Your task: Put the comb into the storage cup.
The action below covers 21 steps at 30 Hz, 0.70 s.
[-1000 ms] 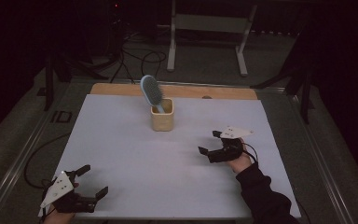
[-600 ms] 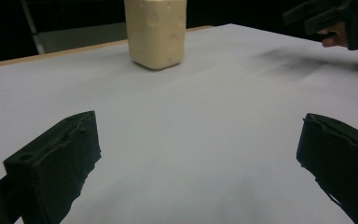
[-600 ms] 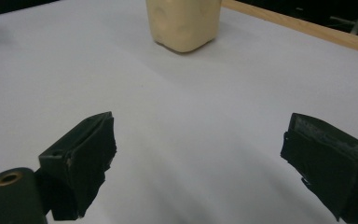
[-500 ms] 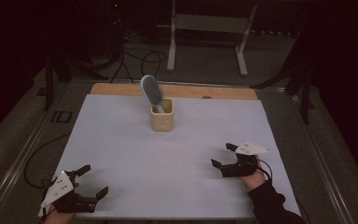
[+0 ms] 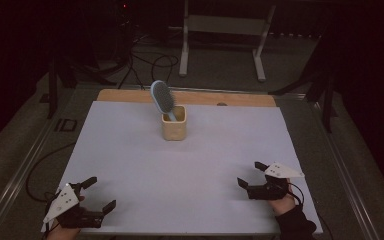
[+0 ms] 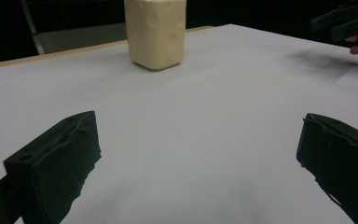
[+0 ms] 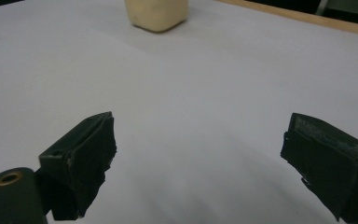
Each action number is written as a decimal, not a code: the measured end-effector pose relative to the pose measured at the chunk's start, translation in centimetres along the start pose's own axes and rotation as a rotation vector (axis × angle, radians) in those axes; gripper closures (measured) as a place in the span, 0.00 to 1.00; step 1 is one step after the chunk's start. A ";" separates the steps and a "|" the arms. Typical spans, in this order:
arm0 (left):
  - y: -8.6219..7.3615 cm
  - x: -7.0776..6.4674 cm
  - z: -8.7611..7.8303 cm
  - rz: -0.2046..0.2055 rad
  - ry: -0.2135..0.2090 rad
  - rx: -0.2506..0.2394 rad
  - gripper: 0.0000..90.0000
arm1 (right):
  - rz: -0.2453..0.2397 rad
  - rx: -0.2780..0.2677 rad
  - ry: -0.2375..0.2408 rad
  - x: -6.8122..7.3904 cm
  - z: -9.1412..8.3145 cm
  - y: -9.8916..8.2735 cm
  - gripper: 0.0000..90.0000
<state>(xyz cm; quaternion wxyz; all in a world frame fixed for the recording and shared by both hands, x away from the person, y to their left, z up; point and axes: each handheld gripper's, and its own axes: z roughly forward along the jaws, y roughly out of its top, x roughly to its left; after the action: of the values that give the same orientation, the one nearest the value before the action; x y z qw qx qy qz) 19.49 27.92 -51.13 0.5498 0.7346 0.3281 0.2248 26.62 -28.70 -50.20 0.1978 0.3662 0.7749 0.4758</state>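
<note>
A cream square cup (image 5: 174, 123) stands upright at the back middle of the white table (image 5: 130, 160), with a blue-grey hairbrush (image 5: 161, 98) leaning out of it to the left. The cup (image 6: 155, 31) is ahead in the left gripper view and its base (image 7: 157, 13) is at the top of the right gripper view. My left gripper (image 5: 101, 193) rests open at the front left corner. My right gripper (image 5: 250, 174) sits open near the front right edge. Both hold nothing.
A wooden strip (image 5: 240, 99) runs along the table's far edge. Beyond it stand a metal frame (image 5: 220, 30) and cables on a dark floor. A metal rail (image 5: 25, 165) borders the table's left side.
My right gripper has drawn back from the middle right of the table toward the front right edge. The left gripper, cup and brush have stayed put.
</note>
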 end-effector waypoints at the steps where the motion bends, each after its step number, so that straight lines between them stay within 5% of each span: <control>1: 0.0 0.0 0.0 0.000 0.000 0.000 0.00 | 0.003 0.003 -0.002 0.0 -0.1 -0.2 0.10; 8: 0.0 0.0 0.0 0.000 0.000 0.000 0.00 | 0.028 0.014 -0.010 0.3 -0.6 -1.0 0.10; 21: 0.0 0.0 0.0 0.007 -0.005 0.001 0.00 | -0.008 0.034 -0.007 0.9 0.0 -1.3 0.10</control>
<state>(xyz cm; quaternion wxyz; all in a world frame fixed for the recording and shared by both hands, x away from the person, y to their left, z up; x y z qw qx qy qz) 19.46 27.89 -51.11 0.5494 0.7366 0.3243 0.2245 25.60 -28.36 -51.30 0.1961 0.3682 0.7835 0.4606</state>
